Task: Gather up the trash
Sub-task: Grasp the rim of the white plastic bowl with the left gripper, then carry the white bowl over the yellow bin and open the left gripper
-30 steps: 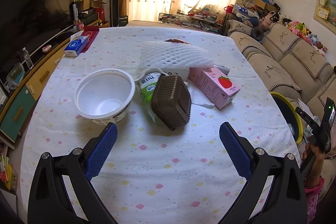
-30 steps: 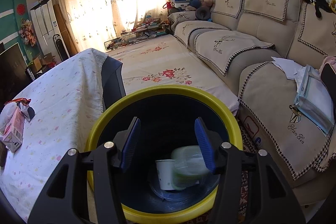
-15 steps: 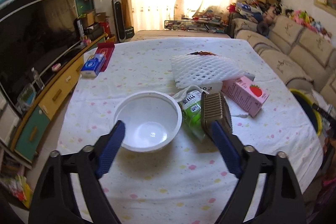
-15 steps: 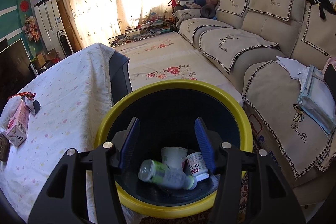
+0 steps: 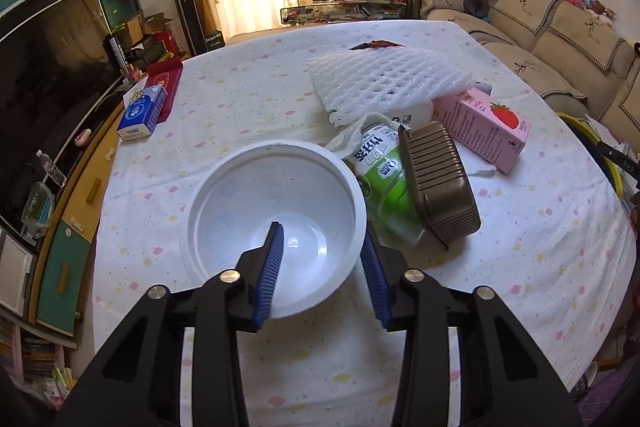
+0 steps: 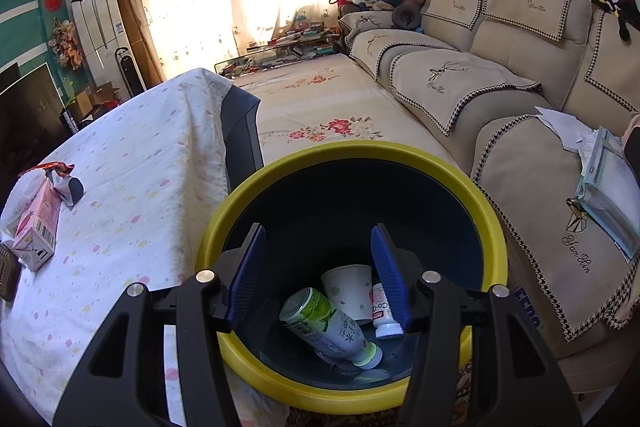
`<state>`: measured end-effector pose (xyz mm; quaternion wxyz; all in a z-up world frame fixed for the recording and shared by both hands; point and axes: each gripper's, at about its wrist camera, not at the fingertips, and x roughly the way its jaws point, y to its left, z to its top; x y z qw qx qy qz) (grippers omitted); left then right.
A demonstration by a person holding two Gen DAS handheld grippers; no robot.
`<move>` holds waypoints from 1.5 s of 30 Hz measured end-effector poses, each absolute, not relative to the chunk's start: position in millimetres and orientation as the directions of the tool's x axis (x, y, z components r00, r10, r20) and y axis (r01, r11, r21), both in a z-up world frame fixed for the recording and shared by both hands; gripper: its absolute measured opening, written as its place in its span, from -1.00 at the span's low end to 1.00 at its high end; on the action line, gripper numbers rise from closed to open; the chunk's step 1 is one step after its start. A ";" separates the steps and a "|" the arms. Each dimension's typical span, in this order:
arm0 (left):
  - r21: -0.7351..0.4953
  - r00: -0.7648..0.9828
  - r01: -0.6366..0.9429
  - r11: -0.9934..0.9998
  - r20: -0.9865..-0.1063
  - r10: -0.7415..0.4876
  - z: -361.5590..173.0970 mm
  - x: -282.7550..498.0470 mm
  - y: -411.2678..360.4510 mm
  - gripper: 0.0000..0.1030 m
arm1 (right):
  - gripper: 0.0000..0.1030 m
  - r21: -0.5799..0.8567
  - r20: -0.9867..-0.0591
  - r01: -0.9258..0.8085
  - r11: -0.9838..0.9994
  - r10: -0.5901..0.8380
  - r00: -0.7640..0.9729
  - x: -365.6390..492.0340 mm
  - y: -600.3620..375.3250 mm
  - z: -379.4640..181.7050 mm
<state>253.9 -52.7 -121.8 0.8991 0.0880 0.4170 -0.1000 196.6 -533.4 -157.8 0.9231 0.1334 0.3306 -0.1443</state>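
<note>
A white plastic bowl (image 5: pixel 256 195) stands on the dotted tablecloth. My left gripper (image 5: pixel 322 231) straddles its near right wall, one finger inside and one outside. The jaws are closing, and the pads stand clear of the wall. Right of the bowl lie a green bottle (image 5: pixel 380 171), a brown ribbed tray (image 5: pixel 440 187), a pink carton (image 5: pixel 484 127) and white foam netting (image 5: pixel 384 79). My right gripper (image 6: pixel 319 229) hangs open and empty over the yellow-rimmed bin (image 6: pixel 352 151). In the bin lie a green bottle (image 6: pixel 332 327), a paper cup (image 6: pixel 348 287) and a small white bottle (image 6: pixel 384 315).
A blue tissue pack (image 5: pixel 142 113) and a red box (image 5: pixel 164 83) sit at the table's far left. A TV (image 5: pixel 48 67) and low cabinet run along the left. The bin stands beside the table's right edge, with a beige sofa (image 6: pixel 500 75) behind it.
My left gripper came forward and down onto the bowl, and its jaws narrowed from wide around the near wall. In the right view, a bottle dropped and settled in the bin.
</note>
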 end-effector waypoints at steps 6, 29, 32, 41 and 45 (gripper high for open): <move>0.093 0.630 0.258 0.962 -0.771 -0.095 -124.2 258.9 -53.9 -0.63 | 0.01 0.154 -0.652 0.355 0.922 -0.175 0.738 197.4 -532.6 -157.7; -0.021 0.707 0.391 0.920 -0.634 -0.315 -38.3 156.7 -114.7 -0.88 | 0.04 0.234 -0.583 0.412 0.880 -0.212 0.784 144.3 -561.3 -134.0; -0.066 0.659 0.489 0.870 -0.626 -0.418 -31.7 154.6 -151.4 -0.88 | 0.06 0.246 -0.562 0.435 0.866 -0.239 0.792 129.0 -572.4 -129.5; -0.132 0.464 0.722 0.679 -0.636 -0.617 -28.8 178.7 -293.1 -0.88 | 0.08 0.277 -0.541 0.536 0.798 -0.332 0.773 78.5 -618.9 -130.7; -0.158 0.396 0.765 0.624 -0.648 -0.650 -33.8 197.4 -348.1 -0.88 | 0.08 0.311 -0.544 0.574 0.758 -0.353 0.761 59.4 -643.3 -136.5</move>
